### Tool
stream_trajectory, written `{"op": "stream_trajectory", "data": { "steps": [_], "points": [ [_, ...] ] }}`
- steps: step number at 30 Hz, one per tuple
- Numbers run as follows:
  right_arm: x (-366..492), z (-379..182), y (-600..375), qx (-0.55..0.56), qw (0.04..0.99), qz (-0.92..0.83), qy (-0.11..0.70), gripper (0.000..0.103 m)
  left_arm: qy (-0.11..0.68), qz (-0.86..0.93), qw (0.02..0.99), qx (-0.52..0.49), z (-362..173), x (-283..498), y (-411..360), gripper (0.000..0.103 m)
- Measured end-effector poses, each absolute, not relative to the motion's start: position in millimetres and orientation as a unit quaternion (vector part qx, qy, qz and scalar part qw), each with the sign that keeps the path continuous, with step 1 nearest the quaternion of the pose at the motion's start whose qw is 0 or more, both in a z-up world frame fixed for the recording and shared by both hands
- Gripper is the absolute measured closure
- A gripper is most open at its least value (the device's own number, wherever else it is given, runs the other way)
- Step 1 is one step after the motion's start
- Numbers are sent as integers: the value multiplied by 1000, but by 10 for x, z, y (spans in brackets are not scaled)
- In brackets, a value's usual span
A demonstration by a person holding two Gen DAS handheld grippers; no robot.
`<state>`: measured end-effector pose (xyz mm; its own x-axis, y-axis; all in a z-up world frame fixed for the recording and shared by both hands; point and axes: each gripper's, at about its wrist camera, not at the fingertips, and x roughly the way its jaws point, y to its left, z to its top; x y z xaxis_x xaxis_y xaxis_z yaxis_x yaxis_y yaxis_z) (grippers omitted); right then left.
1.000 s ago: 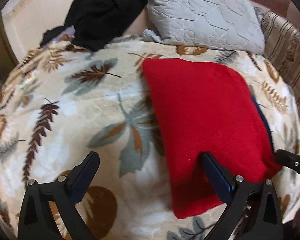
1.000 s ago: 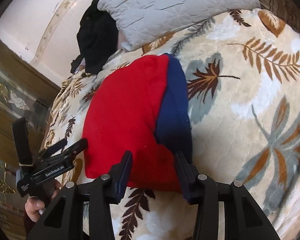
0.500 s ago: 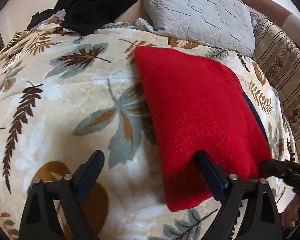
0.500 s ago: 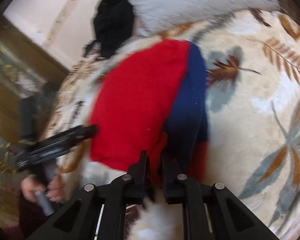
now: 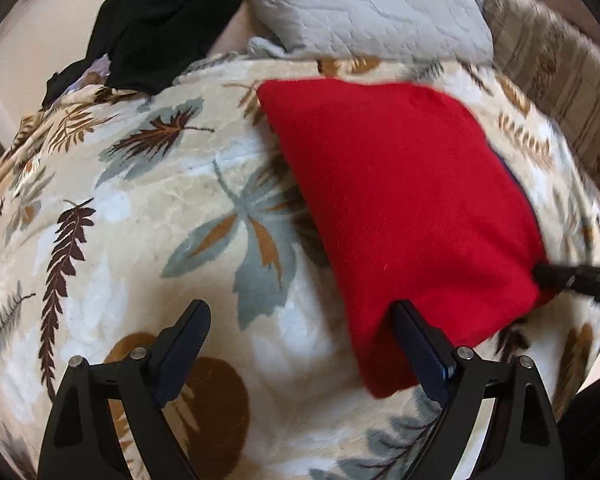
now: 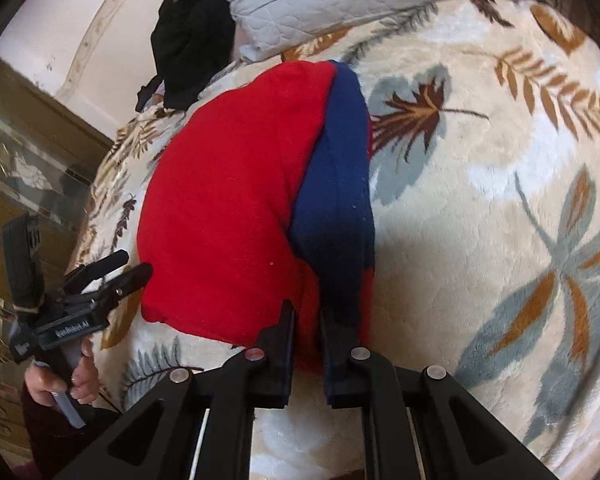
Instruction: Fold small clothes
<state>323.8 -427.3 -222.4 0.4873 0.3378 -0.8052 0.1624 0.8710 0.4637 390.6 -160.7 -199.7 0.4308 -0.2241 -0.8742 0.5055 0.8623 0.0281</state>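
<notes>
A folded red garment (image 5: 400,208) with a navy blue band (image 6: 336,184) lies on the leaf-patterned blanket (image 5: 160,220). My right gripper (image 6: 307,316) is shut on the garment's near edge, pinching red and blue cloth; its fingers show in the left wrist view (image 5: 572,280) at the garment's right corner. My left gripper (image 5: 300,316) is open, its right finger resting against the garment's near left corner, its left finger over bare blanket. It also shows in the right wrist view (image 6: 112,268), open, beside the garment's left edge.
A grey quilted pillow (image 5: 364,4) and a heap of black clothing (image 5: 160,20) lie at the far side of the bed. A striped bed edge (image 5: 560,92) runs on the right. A wooden cabinet (image 6: 28,152) stands at left.
My right gripper has moved forward and shut on the garment's near edge. My left gripper stayed open at the near left corner, with slight shifts of view.
</notes>
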Motion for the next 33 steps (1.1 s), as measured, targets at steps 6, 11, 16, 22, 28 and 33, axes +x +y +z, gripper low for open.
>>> {"op": "stream_trajectory", "data": {
  "steps": [6, 11, 16, 22, 28, 33],
  "points": [
    [3226, -2216, -4267, 257, 815, 60, 516, 91, 496, -225, 828, 134, -2032, 3929, -1511, 9],
    [3184, -1902, -4393, 282, 824, 62, 487, 87, 472, -247, 842, 90, -1791, 3928, -1449, 10],
    [3388, -1487, -4482, 279, 867, 42, 410, 62, 459, -256, 847, 78, -1722, 3977, -1546, 10],
    [3998, -1591, -4493, 294, 863, 33, 410, 49, 468, -235, 844, 116, -1884, 4031, -1642, 9],
    [4404, -2017, -4424, 257, 841, 16, 476, 64, 459, -233, 847, 130, -1906, 4027, -1673, 9],
    [4332, -1972, -4385, 241, 848, 12, 473, 64, 452, -226, 852, 141, -1877, 3995, -1697, 9]
  ]
}}
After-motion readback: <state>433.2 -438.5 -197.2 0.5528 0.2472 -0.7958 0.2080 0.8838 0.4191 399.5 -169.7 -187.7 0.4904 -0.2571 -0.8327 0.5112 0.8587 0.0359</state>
